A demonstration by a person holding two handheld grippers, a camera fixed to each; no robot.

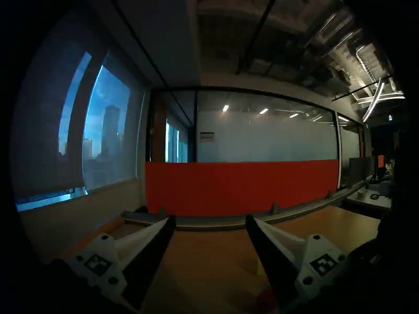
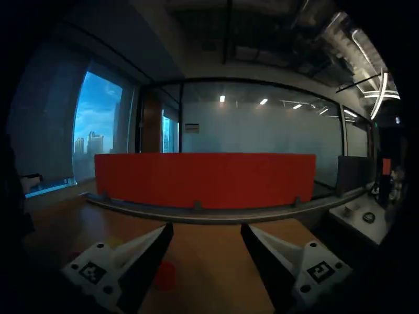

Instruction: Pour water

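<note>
— Where is the thing for the water?

— I can't say for certain. In the right gripper view a small red round thing (image 2: 165,275) lies low on the desk (image 2: 220,261), just beside the inner edge of the finger at the left of that view. It is too dim to tell whether it is a cup, a lid or something else, or whether the finger touches it.

— And the right gripper?

— The right gripper (image 2: 207,226) has its fingers spread wide, gripping nothing; bare wood shows in most of the gap.

— The other one?

— Much the same. The left gripper (image 1: 209,219) has its fingers wide apart over the wooden top, with nothing held between them.

— What lies beyond?

— A red partition (image 1: 241,186) stands along the far edge of the desk. Behind it is a frosted glass wall (image 1: 267,136) with ceiling lights reflected in it. A window (image 1: 105,141) off to the left shows towers against a blue sky.
</note>
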